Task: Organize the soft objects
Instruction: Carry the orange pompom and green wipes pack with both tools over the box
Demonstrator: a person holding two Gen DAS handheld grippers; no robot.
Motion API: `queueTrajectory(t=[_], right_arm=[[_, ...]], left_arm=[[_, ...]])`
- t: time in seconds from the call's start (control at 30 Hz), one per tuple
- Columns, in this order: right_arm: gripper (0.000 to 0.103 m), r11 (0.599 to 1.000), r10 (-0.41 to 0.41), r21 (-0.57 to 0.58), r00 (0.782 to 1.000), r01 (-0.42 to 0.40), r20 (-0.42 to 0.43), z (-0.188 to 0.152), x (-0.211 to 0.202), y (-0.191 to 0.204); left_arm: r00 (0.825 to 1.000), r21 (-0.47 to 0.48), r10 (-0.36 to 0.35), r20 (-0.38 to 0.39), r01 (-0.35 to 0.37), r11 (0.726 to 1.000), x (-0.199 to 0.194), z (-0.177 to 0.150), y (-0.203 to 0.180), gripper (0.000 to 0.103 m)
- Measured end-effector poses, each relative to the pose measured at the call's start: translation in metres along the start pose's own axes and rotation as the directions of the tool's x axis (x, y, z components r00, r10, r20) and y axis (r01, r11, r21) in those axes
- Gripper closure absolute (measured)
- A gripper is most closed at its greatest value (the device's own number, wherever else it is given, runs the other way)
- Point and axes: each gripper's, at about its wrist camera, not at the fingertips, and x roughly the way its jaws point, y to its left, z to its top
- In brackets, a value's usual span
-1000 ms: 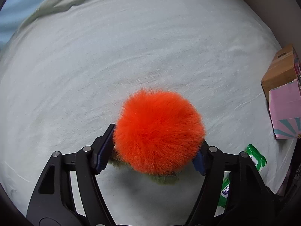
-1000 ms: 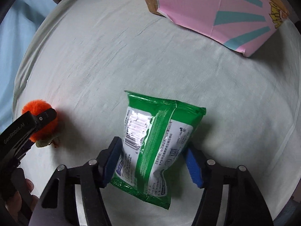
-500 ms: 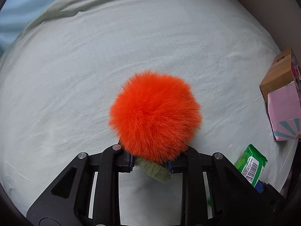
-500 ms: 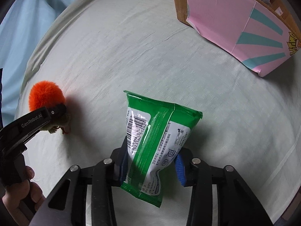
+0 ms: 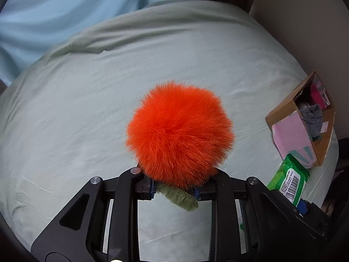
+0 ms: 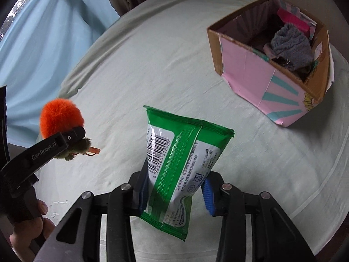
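- Two views, one step: both items gripped and carried clear of the bed (image 5: 87, 109).
- Left wrist: left gripper (image 5: 174, 191) clenched on orange pompom (image 5: 180, 135).
- Right wrist: right gripper (image 6: 174, 191) grasping green wipes pack (image 6: 183, 161); next move likely calls for reaching over cardboard box (image 6: 246, 65), then releasing.

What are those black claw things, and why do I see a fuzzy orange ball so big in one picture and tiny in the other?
The black claws are two grabbing tools, and a person holds one in each hand. Each tool has a small camera looking along its two fingers, so you get two pictures. The left gripper is shut on the fuzzy orange ball, so its own camera sees it huge. The right gripper is shut on a green packet, and its camera sees the ball from farther off, small. Both things are held up over a bed with a pale green sheet. On the sheet stands an open pink cardboard box with a grey cloth inside.
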Motion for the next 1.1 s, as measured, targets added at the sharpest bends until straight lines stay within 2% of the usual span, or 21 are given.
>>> queueTrajectory(t=[0.33, 0.6, 0.87, 1.1], right_arm=[[0.066, 0.992, 0.086, -0.104, 0.990, -0.074, 0.114, 0.045, -0.104, 0.009], [0.066, 0.971, 0.146, -0.216, 0.974, -0.107, 0.174, 0.092, -0.186, -0.008], [0.066, 0.941, 0.196, -0.311, 0.966, -0.138, 0.167, 0.151, -0.218, -0.047], [0.066, 0.904, 0.202, -0.403, 0.974, -0.143, 0.106, 0.216, -0.210, -0.098]], left_arm=[[0.993, -0.013, -0.019, 0.115, 0.021, 1.000, -0.113, 0.009, -0.047, 0.081], [0.982, 0.006, -0.033, 0.184, 0.032, 0.999, -0.173, 0.022, -0.105, 0.081], [0.976, -0.043, -0.007, 0.215, 0.016, 0.999, -0.190, 0.043, -0.174, 0.081], [0.982, -0.107, 0.020, 0.190, 0.000, 0.994, -0.163, 0.070, -0.243, 0.081]])
